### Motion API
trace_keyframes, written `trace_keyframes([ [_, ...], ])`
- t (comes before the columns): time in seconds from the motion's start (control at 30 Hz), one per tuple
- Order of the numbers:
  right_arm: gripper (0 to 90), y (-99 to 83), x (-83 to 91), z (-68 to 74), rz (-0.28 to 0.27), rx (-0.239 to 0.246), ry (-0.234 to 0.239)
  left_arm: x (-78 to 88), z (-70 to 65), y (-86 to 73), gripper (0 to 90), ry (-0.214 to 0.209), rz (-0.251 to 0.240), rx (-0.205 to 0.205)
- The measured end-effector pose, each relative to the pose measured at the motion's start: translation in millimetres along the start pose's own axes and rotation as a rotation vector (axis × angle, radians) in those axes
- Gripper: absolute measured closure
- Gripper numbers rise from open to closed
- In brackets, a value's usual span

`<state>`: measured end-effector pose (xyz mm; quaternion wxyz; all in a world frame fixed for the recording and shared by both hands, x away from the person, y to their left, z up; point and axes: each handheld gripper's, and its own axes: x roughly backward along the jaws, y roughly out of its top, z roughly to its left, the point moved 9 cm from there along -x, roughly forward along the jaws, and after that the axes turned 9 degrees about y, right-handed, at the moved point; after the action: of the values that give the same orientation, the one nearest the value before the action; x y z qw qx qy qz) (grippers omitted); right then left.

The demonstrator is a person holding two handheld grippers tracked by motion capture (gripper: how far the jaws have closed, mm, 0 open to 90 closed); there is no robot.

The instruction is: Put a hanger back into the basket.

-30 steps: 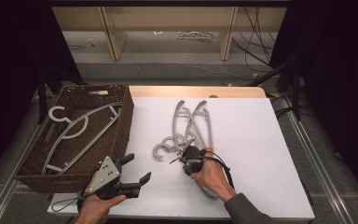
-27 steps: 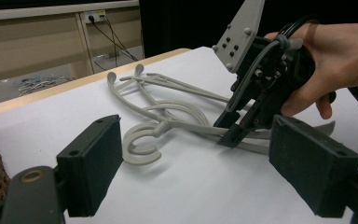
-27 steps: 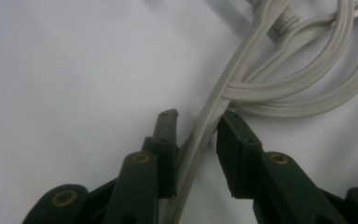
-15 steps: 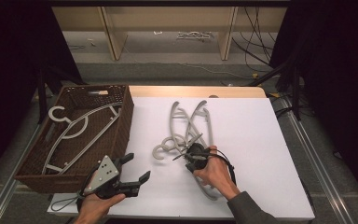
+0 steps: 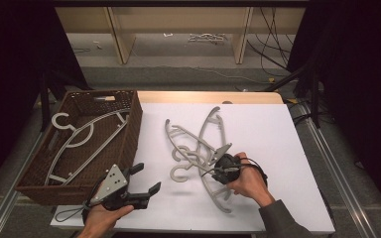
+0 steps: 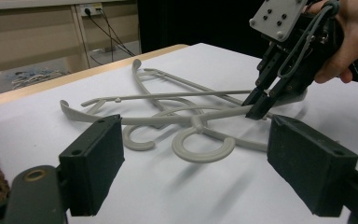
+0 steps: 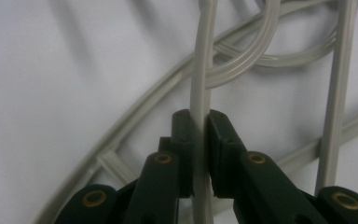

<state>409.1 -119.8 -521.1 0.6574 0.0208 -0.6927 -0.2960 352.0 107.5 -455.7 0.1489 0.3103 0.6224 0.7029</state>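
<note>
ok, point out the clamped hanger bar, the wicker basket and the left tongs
clamped hanger bar (image 7: 200,93), right gripper view, bar above the pads
wicker basket (image 5: 135,119), high view, right wall
left tongs (image 6: 193,163), left gripper view, midway between fingertips

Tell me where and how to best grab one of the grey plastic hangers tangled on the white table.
Probably grip a grey plastic hanger on a thin straight bar, coming from above, jaws straddling it crosswise. The bars are slim and lie flat on the white table, so narrow jaws close cleanly around one. The right gripper, its jaws just closing, is clamped on such a bar already; hooks overlap and could snag.
</note>
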Motion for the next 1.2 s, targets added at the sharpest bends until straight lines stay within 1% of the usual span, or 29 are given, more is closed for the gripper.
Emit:
trace_keyframes([
  [0.07,82.7,-2.6,4.7,-0.4,-0.008,0.031,0.001,-2.9,-1.6,3.2,18.8,-0.001,0.013,-0.028],
  [0.1,82.8,-4.0,7.3,0.0,-0.010,0.039,0.006,-5.0,-1.1,6.0,19.3,0.008,0.019,-0.058],
  [0.13,82.8,-5.0,9.5,-0.1,-0.017,0.049,0.004,-7.2,1.0,9.5,20.0,0.033,0.040,-0.084],
  [0.2,82.8,-6.5,15.0,-0.1,-0.027,0.075,-0.003,-8.4,2.7,12.0,21.7,0.046,0.055,-0.095],
  [0.23,82.9,-7.4,17.9,0.3,-0.031,0.087,-0.001,-13.4,7.2,18.8,22.2,0.060,0.094,-0.117],
  [0.27,82.9,-7.4,17.9,0.3,-0.031,0.087,-0.001,-13.4,7.2,18.8,23.0,0.060,0.094,-0.117],
  [0.3,82.9,-8.1,20.3,0.1,-0.036,0.096,-0.005,-18.4,9.1,20.7,23.0,0.062,0.141,-0.147],
  [0.33,82.9,-10.0,25.8,0.1,-0.040,0.113,-0.011,-23.8,8.1,19.3,27.2,0.063,0.203,-0.179],
  [0.37,82.9,-10.5,27.4,0.7,-0.041,0.114,-0.014,-27.5,8.1,18.9,27.1,0.063,0.227,-0.201],
  [0.4,82.9,-10.5,27.4,0.7,-0.041,0.114,-0.014,-27.5,8.1,18.9,27.1,0.063,0.227,-0.201],
  [0.43,83.0,-11.9,31.7,2.3,-0.041,0.132,-0.019,-40.5,10.0,19.5,27.8,0.060,0.280,-0.259],
  [0.47,83.0,-11.9,31.7,2.3,-0.041,0.132,-0.019,-40.5,10.0,19.5,28.1,0.060,0.280,-0.259],
  [0.5,83.0,-12.6,34.6,4.3,-0.037,0.146,-0.018,-53.2,9.3,18.8,29.7,0.040,0.326,-0.287],
  [0.53,83.0,-12.6,34.6,4.3,-0.037,0.146,-0.018,-53.2,9.3,18.8,30.9,0.040,0.326,-0.287],
  [0.57,83.0,-12.3,38.8,7.4,-0.040,0.159,-0.029,-65.4,6.9,16.4,31.1,0.026,0.364,-0.311],
  [0.6,83.1,-12.2,40.3,8.6,-0.040,0.163,-0.029,-65.4,6.9,16.4,31.9,0.026,0.364,-0.311],
  [0.63,83.1,-11.5,42.5,9.7,-0.045,0.172,-0.032,-75.6,3.0,13.8,35.3,-0.022,0.396,-0.315],
  [0.7,83.1,-11.1,47.2,11.7,-0.048,0.184,-0.037,-82.1,3.4,13.8,37.0,-0.026,0.409,-0.360],
  [0.73,83.1,-11.1,47.2,11.7,-0.048,0.184,-0.037,-82.1,3.4,13.8,37.4,-0.026,0.409,-0.360],
  [0.77,83.1,-10.4,51.7,14.5,-0.055,0.194,-0.037,-85.9,1.0,11.9,37.1,-0.047,0.431,-0.403],
  [0.8,83.1,-10.4,51.7,14.5,-0.055,0.194,-0.037,-85.9,1.0,11.9,36.7,-0.047,0.431,-0.403],
  [0.83,83.1,-8.9,54.7,16.3,-0.070,0.186,-0.036,-90.5,-3.1,9.1,35.7,-0.068,0.455,-0.418],
  [0.87,83.1,-8.9,54.7,16.3,-0.070,0.186,-0.036,-90.5,-3.1,9.1,34.8,-0.068,0.455,-0.418],
  [0.9,83.1,-8.3,56.6,18.0,-0.071,0.188,-0.031,-93.5,-4.9,8.8,35.2,-0.081,0.459,-0.431],
  [1.0,83.1,-7.1,58.7,19.9,-0.075,0.202,-0.031,-98.7,-2.7,8.4,35.8,-0.091,0.469,-0.442],
  [1.07,83.1,-6.5,61.2,21.5,-0.072,0.209,-0.028,-100.1,-2.1,7.5,37.2,-0.099,0.476,-0.443],
  [1.1,83.1,-5.7,62.7,22.4,-0.073,0.214,-0.029,-102.4,-0.8,6.7,39.5,-0.117,0.482,-0.457],
  [1.13,83.1,-5.7,62.7,22.4,-0.073,0.214,-0.029,-102.4,-0.8,6.7,42.2,-0.117,0.482,-0.457],
  [1.2,83.1,-4.9,65.8,24.3,-0.076,0.221,-0.031,-104.4,-1.8,6.8,42.8,-0.135,0.476,-0.478],
])
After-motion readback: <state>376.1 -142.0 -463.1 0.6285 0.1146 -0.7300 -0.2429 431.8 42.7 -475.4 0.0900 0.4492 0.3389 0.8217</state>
